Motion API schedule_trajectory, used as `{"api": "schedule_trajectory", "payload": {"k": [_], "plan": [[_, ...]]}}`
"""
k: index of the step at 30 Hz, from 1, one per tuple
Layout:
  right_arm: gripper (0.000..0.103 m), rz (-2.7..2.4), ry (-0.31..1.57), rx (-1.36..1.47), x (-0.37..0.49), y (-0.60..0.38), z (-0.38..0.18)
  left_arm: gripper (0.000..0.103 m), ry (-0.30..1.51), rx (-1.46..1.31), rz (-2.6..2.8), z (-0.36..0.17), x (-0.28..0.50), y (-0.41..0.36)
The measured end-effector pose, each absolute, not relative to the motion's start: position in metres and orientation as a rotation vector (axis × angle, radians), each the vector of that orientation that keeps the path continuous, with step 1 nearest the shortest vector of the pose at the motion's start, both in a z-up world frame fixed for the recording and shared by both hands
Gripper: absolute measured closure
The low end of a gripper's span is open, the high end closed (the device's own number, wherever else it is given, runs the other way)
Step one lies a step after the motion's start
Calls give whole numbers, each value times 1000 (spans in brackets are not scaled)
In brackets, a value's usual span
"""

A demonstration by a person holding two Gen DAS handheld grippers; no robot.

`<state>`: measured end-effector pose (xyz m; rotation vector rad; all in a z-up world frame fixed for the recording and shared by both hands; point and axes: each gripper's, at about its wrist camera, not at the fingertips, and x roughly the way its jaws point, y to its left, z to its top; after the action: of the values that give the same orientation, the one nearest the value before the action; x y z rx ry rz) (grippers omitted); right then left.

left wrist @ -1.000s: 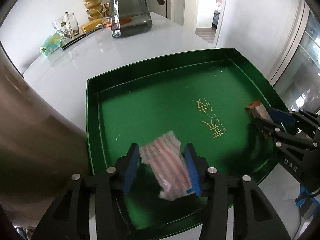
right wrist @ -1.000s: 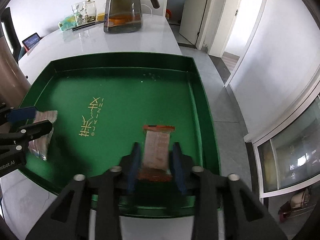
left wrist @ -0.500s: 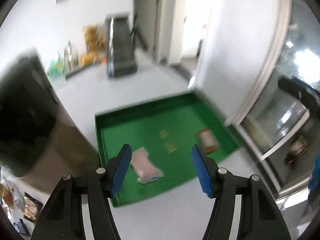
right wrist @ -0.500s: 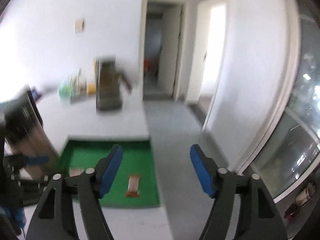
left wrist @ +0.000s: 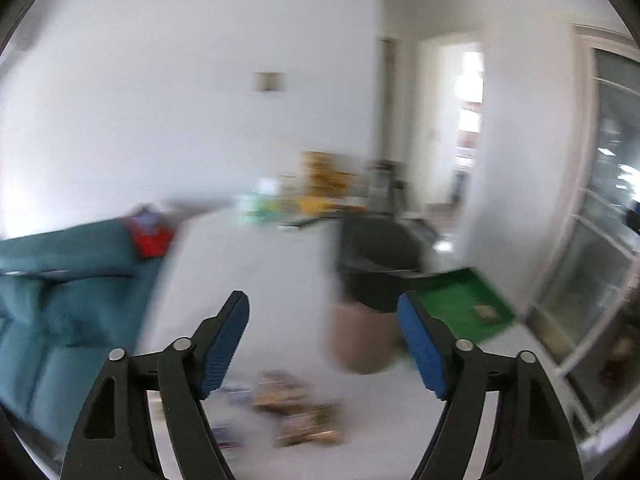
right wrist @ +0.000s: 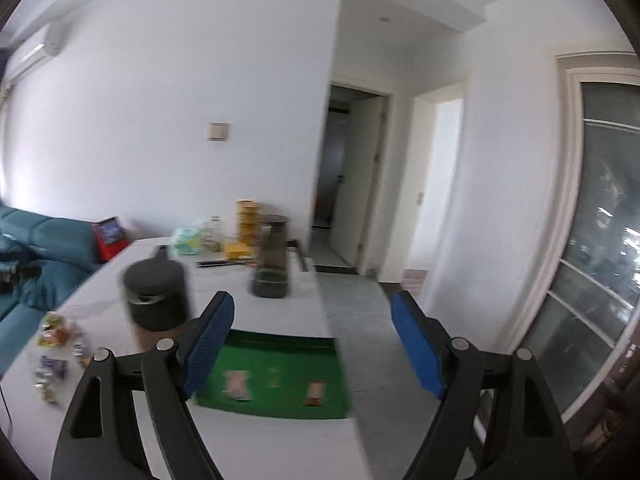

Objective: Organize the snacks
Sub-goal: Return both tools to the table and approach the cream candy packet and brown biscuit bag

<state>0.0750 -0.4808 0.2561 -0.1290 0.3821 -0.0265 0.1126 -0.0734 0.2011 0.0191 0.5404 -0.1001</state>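
1. Holding both grippers high above the white tabletop, I see each one spread wide with nothing between its blue pads.
2. My left gripper looks out over a blurred scene: a loose heap of wrapped snacks lies on the table below and between its fingers, well apart from the green square tray at the right.
3. My right gripper faces the same tray from above; the tray sits near the table's right edge.
4. Two snacks lie inside the tray: a pink striped packet toward its left and a brown-and-red bar toward its right, apart from each other.
5. More loose wrapped snacks are scattered on the table at the far left, beyond a dark cylindrical jar that stands just beside the tray.
6. A smoked-glass pitcher stands farther back on the table, with a teal sofa beside it.
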Motion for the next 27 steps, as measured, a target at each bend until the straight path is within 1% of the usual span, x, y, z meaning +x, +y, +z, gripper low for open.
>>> {"api": "schedule_trajectory", "payload": {"k": [1, 2, 5, 7, 9, 15, 17, 21, 27], "plan": [[0, -9, 380, -131, 71, -466, 254, 20, 538, 17, -62, 200, 107, -56], [0, 7, 379, -133, 65, -453, 252, 19, 540, 11, -17, 200, 99, -32], [0, 84, 397, -102, 60, -410, 235, 19, 578, -31, 79, 184, 77, 29], [0, 135, 439, -94, 62, -379, 215, 19, 620, -57, 98, 165, 66, 49], [0, 180, 501, -88, 64, -351, 190, 19, 685, -101, 104, 134, 55, 66], [0, 263, 672, -50, 78, -304, 122, 19, 879, -186, 79, 44, 45, 67], [0, 282, 726, -33, 89, -291, 103, 19, 932, -194, 72, 21, 40, 63], [0, 306, 815, -1, 106, -261, 67, 19, 1008, -210, 62, -12, 47, 51], [0, 317, 929, -7, 129, -224, 21, 19, 1078, -184, 62, -44, 60, 33]]}}
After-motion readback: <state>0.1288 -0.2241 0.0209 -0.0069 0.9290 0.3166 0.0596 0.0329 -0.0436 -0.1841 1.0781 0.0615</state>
